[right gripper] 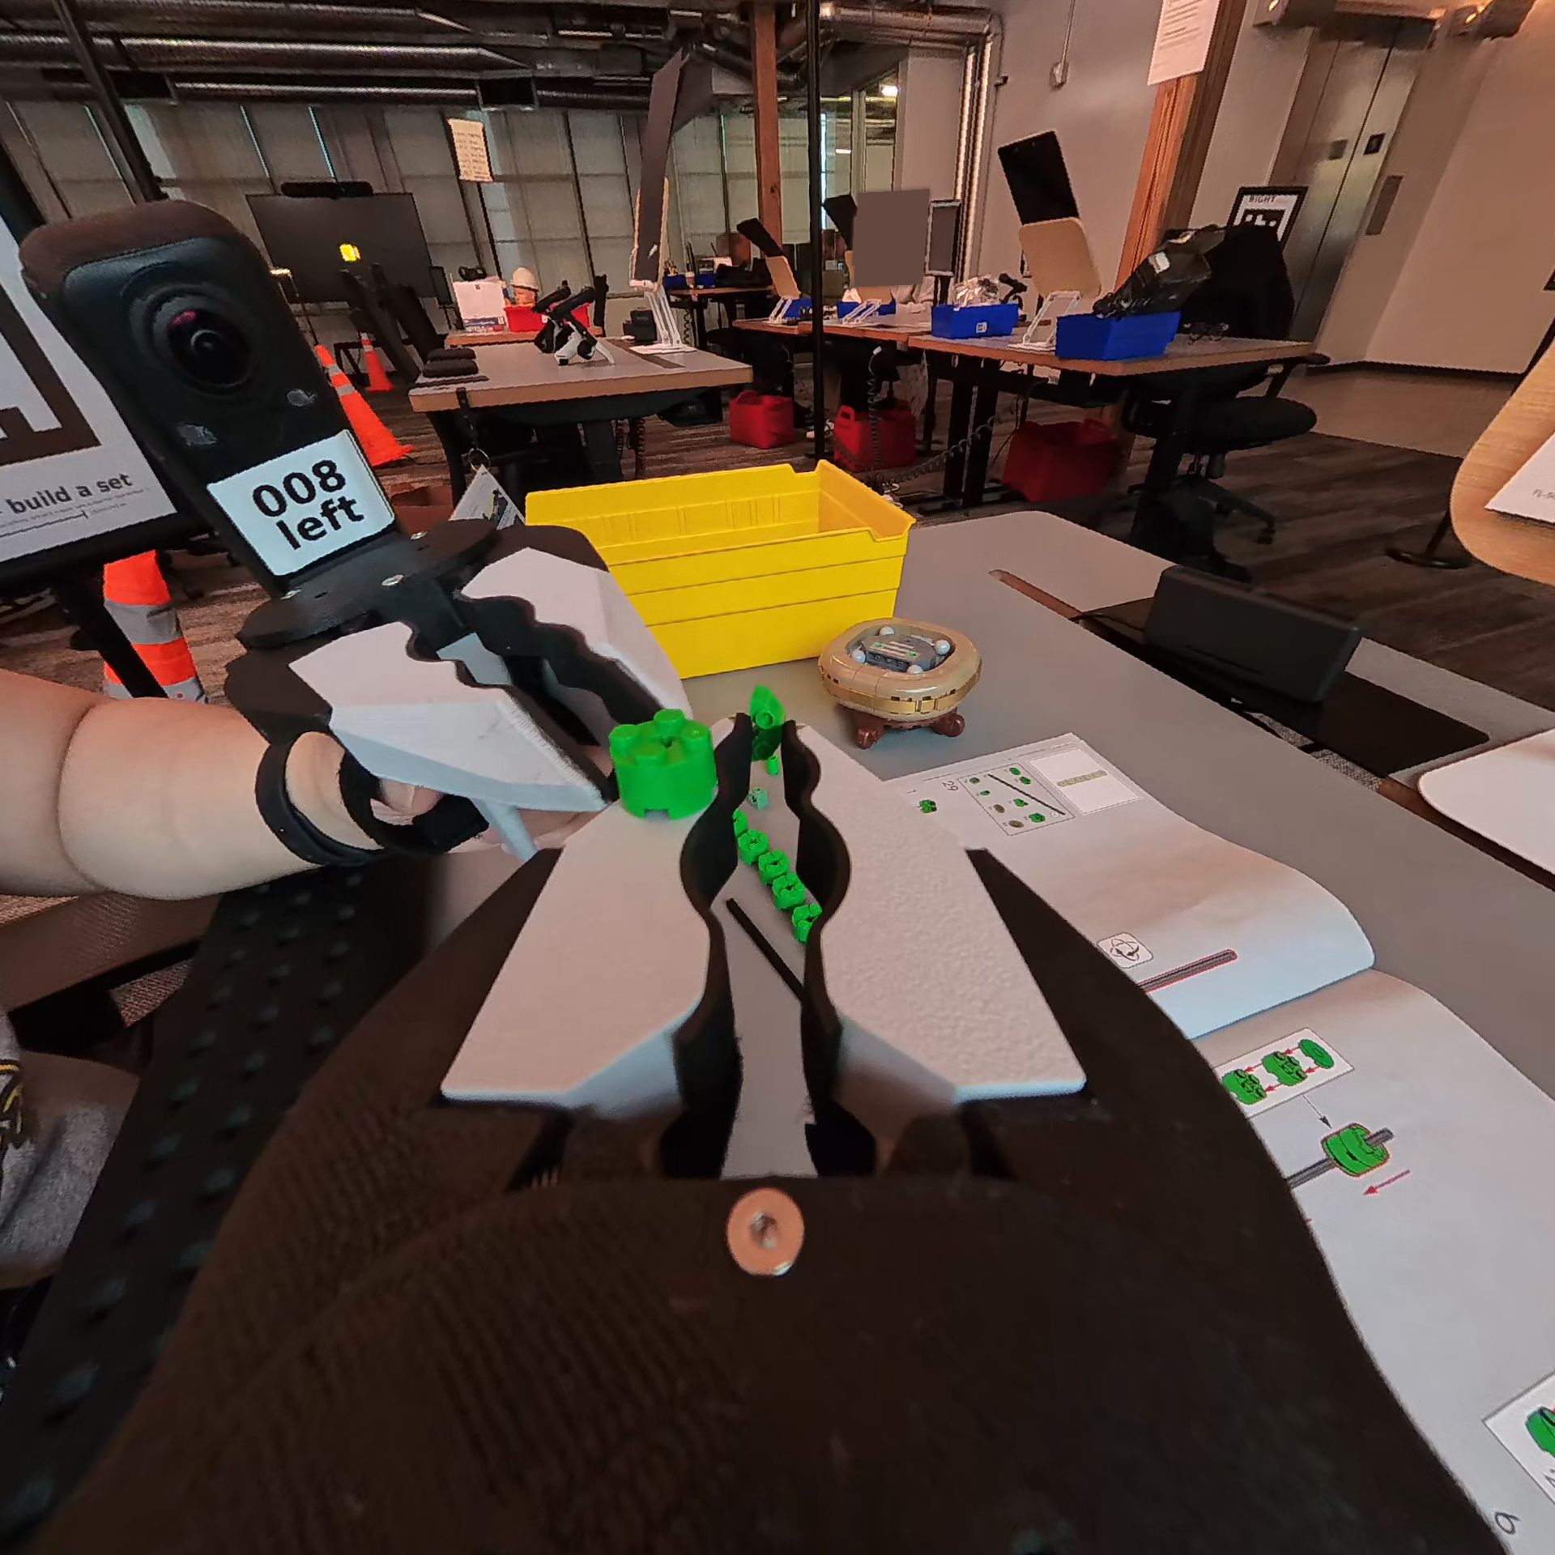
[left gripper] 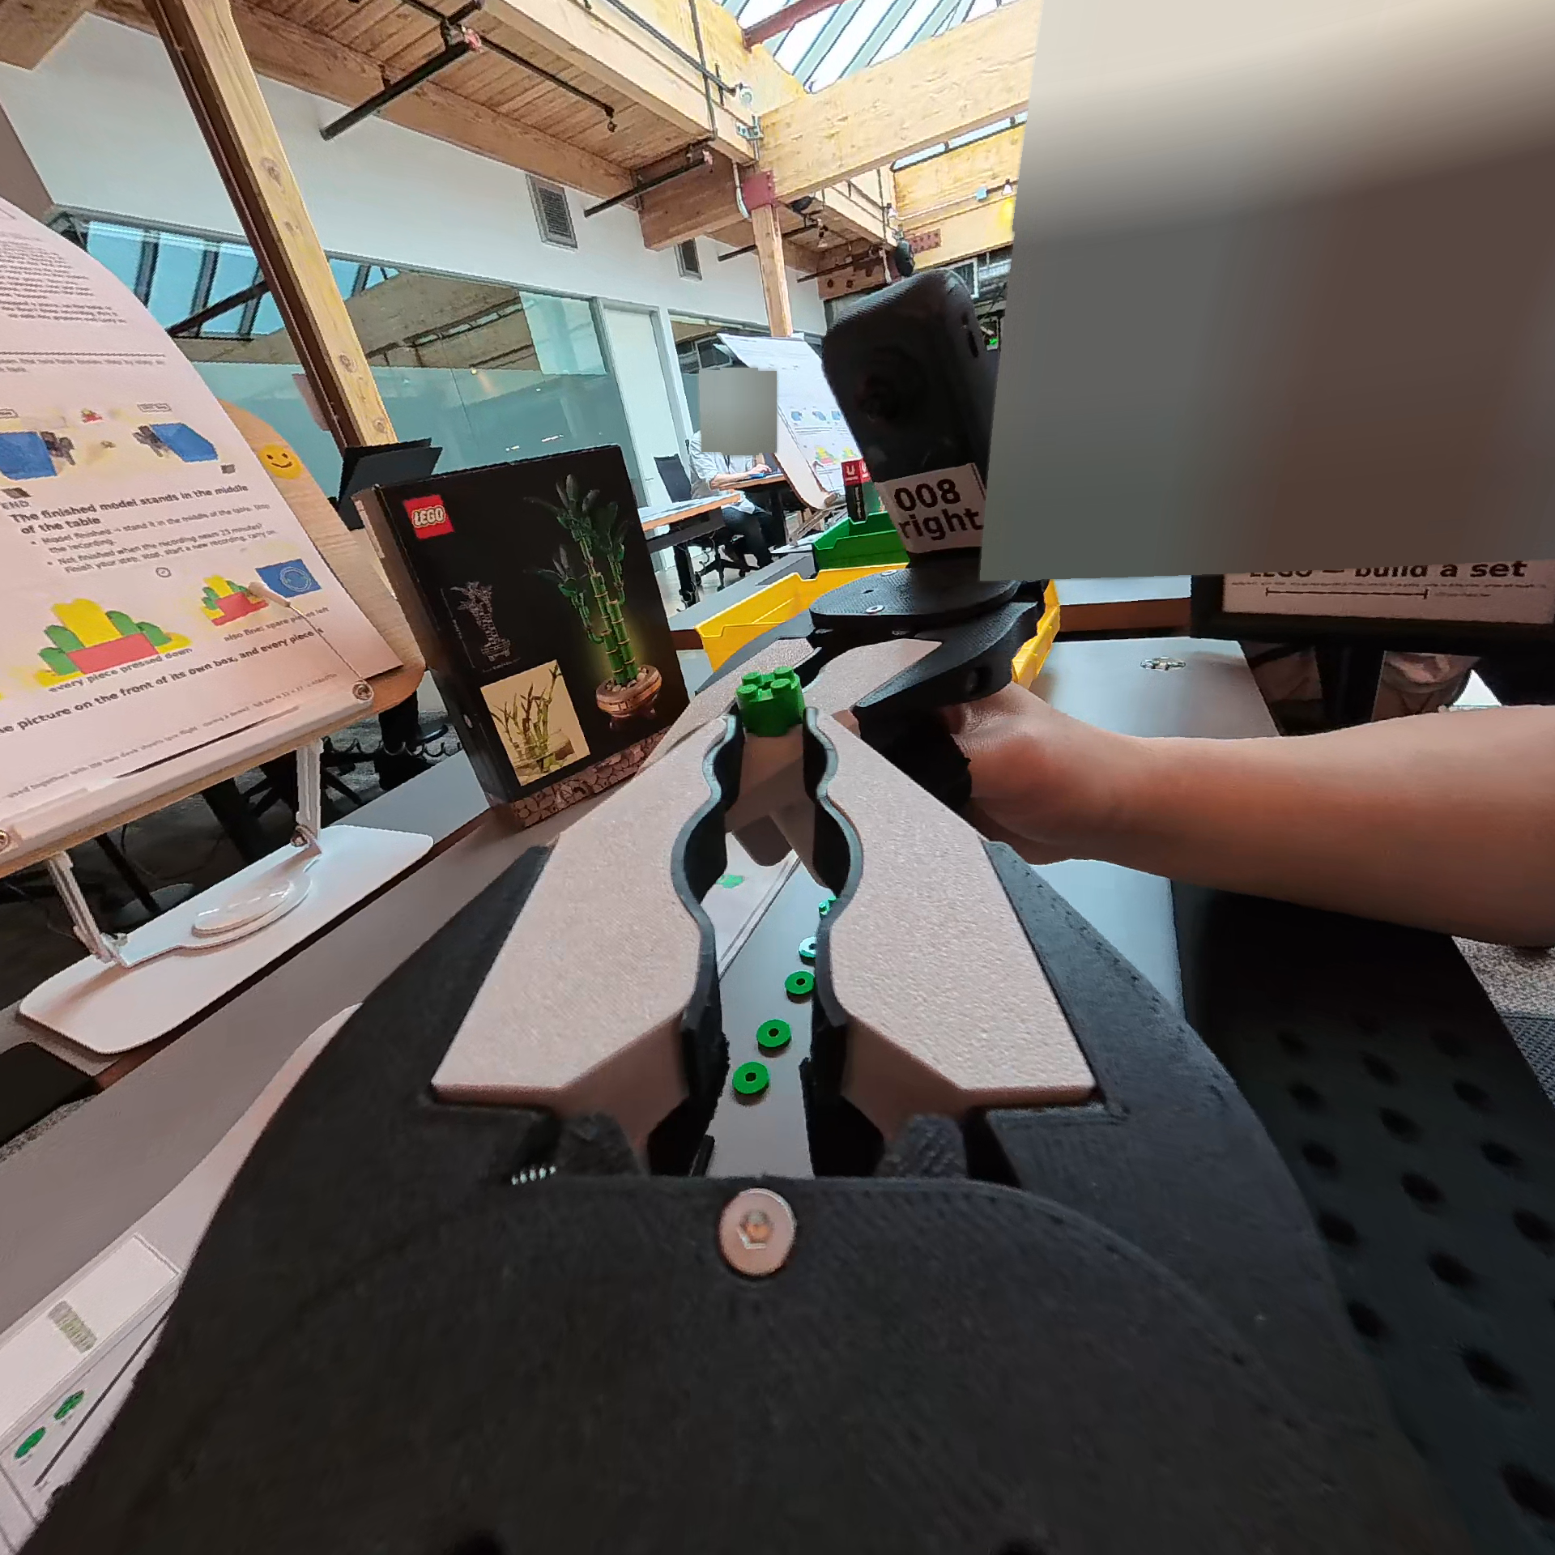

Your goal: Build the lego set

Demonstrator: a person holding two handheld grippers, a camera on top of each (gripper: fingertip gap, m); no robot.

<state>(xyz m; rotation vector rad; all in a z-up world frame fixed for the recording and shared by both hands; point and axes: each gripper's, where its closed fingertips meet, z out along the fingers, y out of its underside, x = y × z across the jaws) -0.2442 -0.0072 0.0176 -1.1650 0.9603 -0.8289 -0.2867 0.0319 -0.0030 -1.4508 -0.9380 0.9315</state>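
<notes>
My left gripper (left gripper: 770, 715) is shut on a green round brick (left gripper: 767, 701), studs up, held above the table. The right wrist view shows the same brick (right gripper: 665, 761) at the left gripper's tips (right gripper: 610, 770). My right gripper (right gripper: 764, 736) is close to the right of that brick, jaws nearly closed on a small green piece (right gripper: 764, 711). It also shows in the left wrist view (left gripper: 892, 656), held by a hand. A row of small green pieces (right gripper: 778, 875) and a black axle (right gripper: 761, 947) lie on the table below. Green round plates (left gripper: 772, 1035) show between my left fingers.
A tan round pot base on brown feet (right gripper: 899, 673) stands in front of a yellow bin (right gripper: 715, 581). An open instruction booklet (right gripper: 1136, 858) lies to the right. The set's box (left gripper: 538, 623) and a sheet on a stand (left gripper: 151, 538) are at the left. One gripper's finger ends stand about 5 cm off the other's. About 15 cm separates my right fingertips from the black axle (right gripper: 761, 947).
</notes>
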